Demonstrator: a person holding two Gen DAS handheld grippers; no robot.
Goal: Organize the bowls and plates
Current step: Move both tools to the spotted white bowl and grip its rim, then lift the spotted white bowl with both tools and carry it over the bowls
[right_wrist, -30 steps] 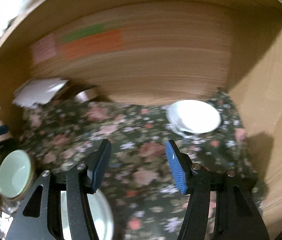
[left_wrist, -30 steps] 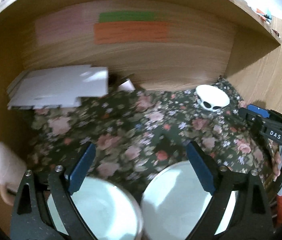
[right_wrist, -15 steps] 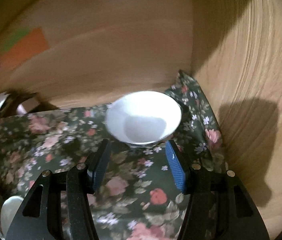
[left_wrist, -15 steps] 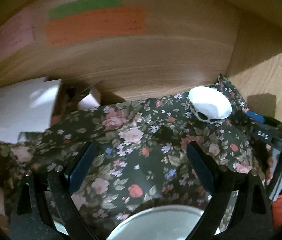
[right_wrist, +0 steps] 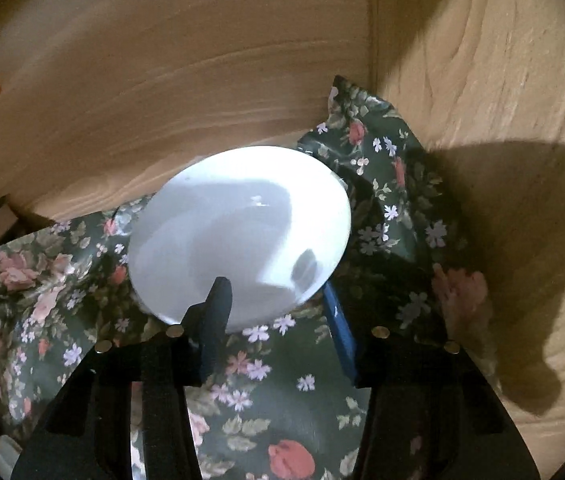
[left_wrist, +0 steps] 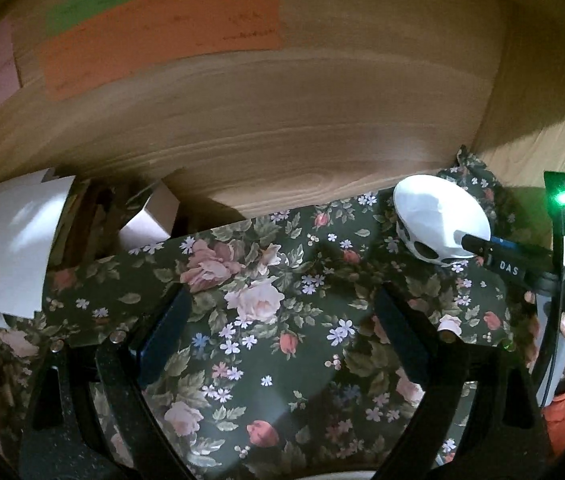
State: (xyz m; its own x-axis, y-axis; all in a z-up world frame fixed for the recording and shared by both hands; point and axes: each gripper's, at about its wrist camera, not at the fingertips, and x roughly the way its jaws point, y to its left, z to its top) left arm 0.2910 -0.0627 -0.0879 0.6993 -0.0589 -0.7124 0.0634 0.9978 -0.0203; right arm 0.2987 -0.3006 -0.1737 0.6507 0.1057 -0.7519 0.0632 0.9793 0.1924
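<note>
At the back right corner of the wooden shelf compartment (right_wrist: pixel 482 80), a small white ceramic bowl (right_wrist: pixel 242 236) sits on the dark floral-print cloth (right_wrist: pixel 282 400) that lines the shelf floor. The cloth's corner is bunched up against the side wall just behind the bowl. The right gripper (right_wrist: pixel 276 304) has reached the bowl with its jaws spread — one blue-padded finger (right_wrist: pixel 218 312) lies over the near rim, inside the bowl, while the other runs along the outside of the wall on the right. The jaws are not clamped; a clear gap remains between the pads, with the rim between them. Whether either pad actually touches the bowl cannot be told.

Seen from the left wrist view, the same white bowl (left_wrist: pixel 438 216) shows dark oval markings on its outer side, and the right gripper (left_wrist: pixel 494 252), labelled "DAS", comes in from the right edge with a fingertip at the rim. A green indicator light (left_wrist: pixel 562 199) glows on that device.

The left gripper (left_wrist: pixel 278 328) hovers over the middle of the floral cloth (left_wrist: pixel 262 320), jaws wide apart and holding nothing. Orange and green paper notes (left_wrist: pixel 162 32) are stuck to the back wall, and white cardboard sheets (left_wrist: pixel 6 248) lie at the far left. The pale rim of another dish barely shows at the bottom edge.
</note>
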